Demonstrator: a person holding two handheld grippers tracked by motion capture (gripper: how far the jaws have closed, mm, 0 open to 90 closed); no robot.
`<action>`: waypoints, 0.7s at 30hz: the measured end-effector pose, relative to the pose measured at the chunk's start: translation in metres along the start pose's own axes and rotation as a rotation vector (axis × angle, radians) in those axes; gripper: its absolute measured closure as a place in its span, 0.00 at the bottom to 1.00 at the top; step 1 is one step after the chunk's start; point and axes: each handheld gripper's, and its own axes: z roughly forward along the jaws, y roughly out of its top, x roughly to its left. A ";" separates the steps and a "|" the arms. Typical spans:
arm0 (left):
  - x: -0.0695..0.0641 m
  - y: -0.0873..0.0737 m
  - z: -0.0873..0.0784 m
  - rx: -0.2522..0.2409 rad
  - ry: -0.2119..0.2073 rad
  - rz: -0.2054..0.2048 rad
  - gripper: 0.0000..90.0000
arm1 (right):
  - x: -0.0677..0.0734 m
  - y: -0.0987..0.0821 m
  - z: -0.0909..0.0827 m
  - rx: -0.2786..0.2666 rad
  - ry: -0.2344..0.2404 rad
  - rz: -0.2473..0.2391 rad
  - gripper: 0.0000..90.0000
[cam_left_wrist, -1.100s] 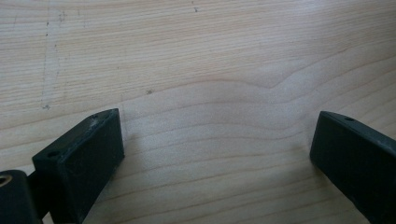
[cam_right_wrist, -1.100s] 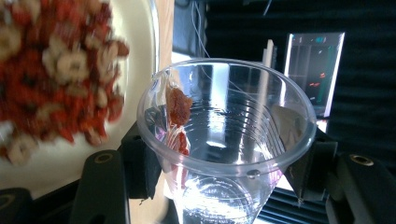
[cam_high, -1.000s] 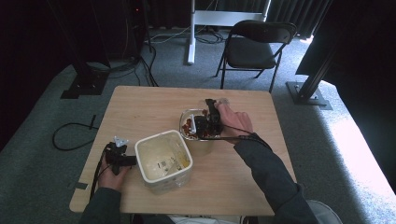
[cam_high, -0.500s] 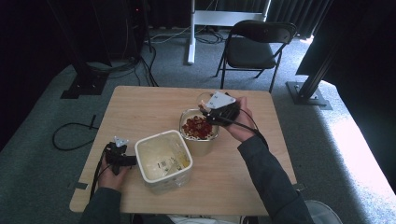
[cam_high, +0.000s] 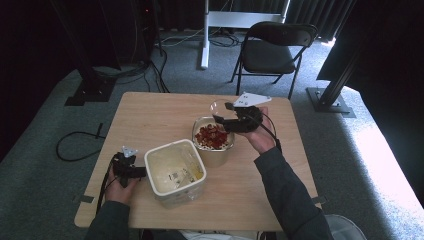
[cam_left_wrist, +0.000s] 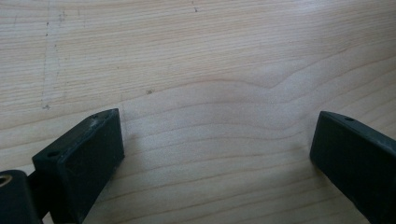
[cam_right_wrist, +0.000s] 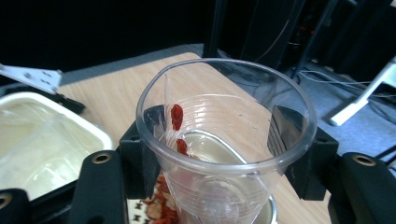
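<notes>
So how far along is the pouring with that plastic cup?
Mostly done: red pieces fill the small bowl. The right tool grips the clear cup, nearly empty with two bits stuck inside. Probably left: setting the cup down. The left tool rests open beside the white tub.

high: above, facing table (cam_high: 165, 112) | tongs views: close | shared: tabletop

A clear plastic cup (cam_right_wrist: 219, 154) carries red bits. The bowl (cam_high: 214, 141) holds red and pale pieces. The near-left tub (cam_high: 175, 172) is cream-white. The table (cam_high: 160, 115) is light wood grain; jaws black.
</notes>
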 end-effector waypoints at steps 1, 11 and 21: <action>0.000 0.000 0.000 0.000 0.000 0.000 0.04 | 0.000 0.000 0.000 -0.004 0.011 0.013 0.41; 0.000 0.000 0.000 0.000 0.000 0.000 0.04 | -0.006 0.000 -0.003 -0.057 0.110 0.140 0.41; 0.000 0.000 0.000 0.000 0.000 0.000 0.04 | 0.015 0.004 0.004 0.130 -0.218 -0.243 0.41</action>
